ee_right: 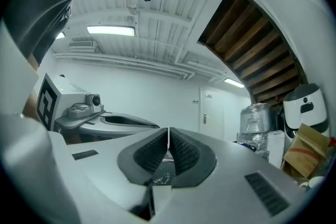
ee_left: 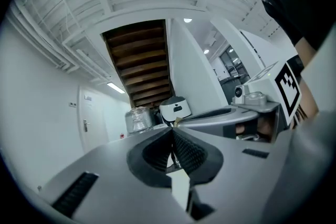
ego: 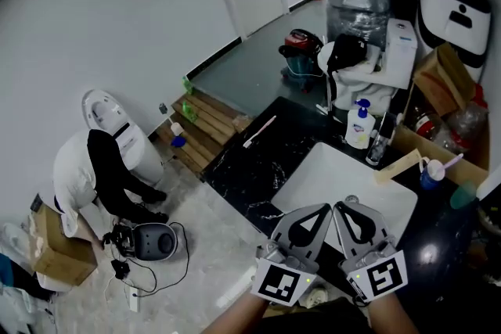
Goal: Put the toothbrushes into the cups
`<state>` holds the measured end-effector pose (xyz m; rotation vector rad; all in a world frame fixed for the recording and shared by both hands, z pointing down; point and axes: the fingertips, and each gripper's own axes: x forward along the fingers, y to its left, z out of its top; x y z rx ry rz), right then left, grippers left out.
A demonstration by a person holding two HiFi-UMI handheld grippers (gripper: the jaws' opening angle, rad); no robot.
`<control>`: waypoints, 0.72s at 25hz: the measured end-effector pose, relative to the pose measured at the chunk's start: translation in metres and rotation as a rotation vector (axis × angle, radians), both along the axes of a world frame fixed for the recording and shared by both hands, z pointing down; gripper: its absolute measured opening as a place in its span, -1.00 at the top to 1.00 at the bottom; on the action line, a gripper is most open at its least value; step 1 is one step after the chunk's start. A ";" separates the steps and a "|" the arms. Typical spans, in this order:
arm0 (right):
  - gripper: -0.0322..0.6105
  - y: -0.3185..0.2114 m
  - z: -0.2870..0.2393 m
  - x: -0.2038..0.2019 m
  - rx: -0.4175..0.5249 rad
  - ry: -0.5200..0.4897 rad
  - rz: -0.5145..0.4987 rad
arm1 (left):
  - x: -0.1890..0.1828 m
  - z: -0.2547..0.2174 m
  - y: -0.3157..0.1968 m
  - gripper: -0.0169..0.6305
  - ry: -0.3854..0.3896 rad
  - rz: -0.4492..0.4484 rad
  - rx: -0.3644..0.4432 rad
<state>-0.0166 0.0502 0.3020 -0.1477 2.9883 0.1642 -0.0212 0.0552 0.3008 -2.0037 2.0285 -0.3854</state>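
In the head view a pale pink toothbrush (ego: 259, 131) lies alone on the black marble counter (ego: 243, 172), left of the white sink (ego: 317, 168). At the far right a blue cup (ego: 429, 175) holds a pink-headed toothbrush (ego: 451, 162), and a teal cup (ego: 463, 195) stands beside it. My left gripper (ego: 326, 208) and right gripper (ego: 337, 206) hover side by side over the sink's near edge, far from the brush and cups. Both are shut with nothing between the jaws. The left gripper view (ee_left: 172, 129) and right gripper view (ee_right: 168, 129) look up at the ceiling.
A soap pump bottle (ego: 359, 125) stands behind the sink, with a cardboard strip (ego: 399, 166) and boxes at the right. On the floor at the left a person (ego: 90, 176) crouches near a small appliance (ego: 151, 241). Wooden steps (ego: 205, 121) lie beyond the counter.
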 end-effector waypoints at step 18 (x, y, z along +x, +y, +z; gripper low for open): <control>0.79 0.077 0.016 -0.163 -0.009 0.052 -0.065 | -0.169 0.009 0.070 0.92 0.054 -0.031 0.017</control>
